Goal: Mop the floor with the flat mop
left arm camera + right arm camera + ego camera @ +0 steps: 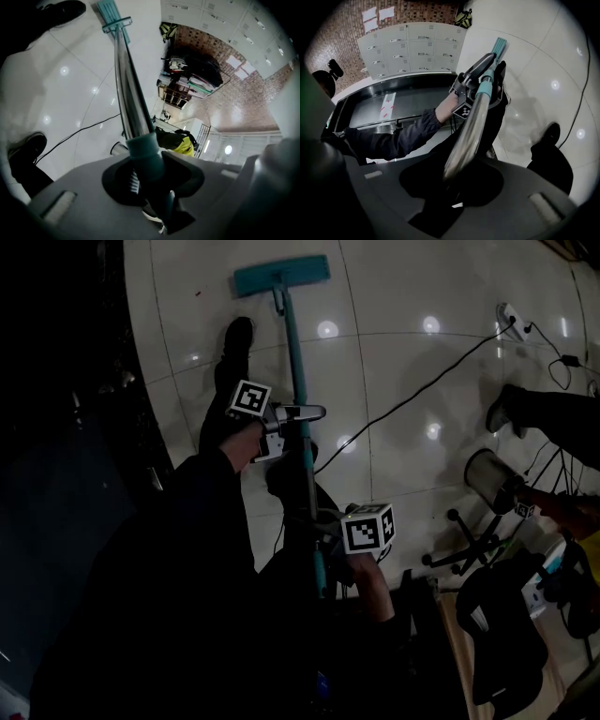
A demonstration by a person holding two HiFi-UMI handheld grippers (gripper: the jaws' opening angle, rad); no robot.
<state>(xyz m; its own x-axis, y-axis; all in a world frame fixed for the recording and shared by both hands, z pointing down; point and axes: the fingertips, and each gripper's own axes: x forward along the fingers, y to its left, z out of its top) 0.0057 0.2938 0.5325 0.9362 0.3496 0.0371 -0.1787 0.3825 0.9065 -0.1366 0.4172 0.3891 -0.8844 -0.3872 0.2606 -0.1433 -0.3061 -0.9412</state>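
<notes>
The flat mop has a teal head (281, 276) lying flat on the white tiled floor (403, 362) at the top of the head view. Its pole (302, 399) runs down toward me. My left gripper (302, 414) is shut on the pole about halfway up, at a teal collar (143, 150). My right gripper (323, 563) is shut on the pole's near end, below its marker cube (368, 528). In the right gripper view the metal pole (471, 126) rises from the jaws past the left gripper (476, 70) to the mop head (500, 47).
My shoe (239, 334) stands left of the pole. A black cable (412, 399) crosses the floor to a power strip (511, 320). Another person's foot (502, 413) and an office chair (492, 484) are at the right. A dark counter (393, 108) lies to the left.
</notes>
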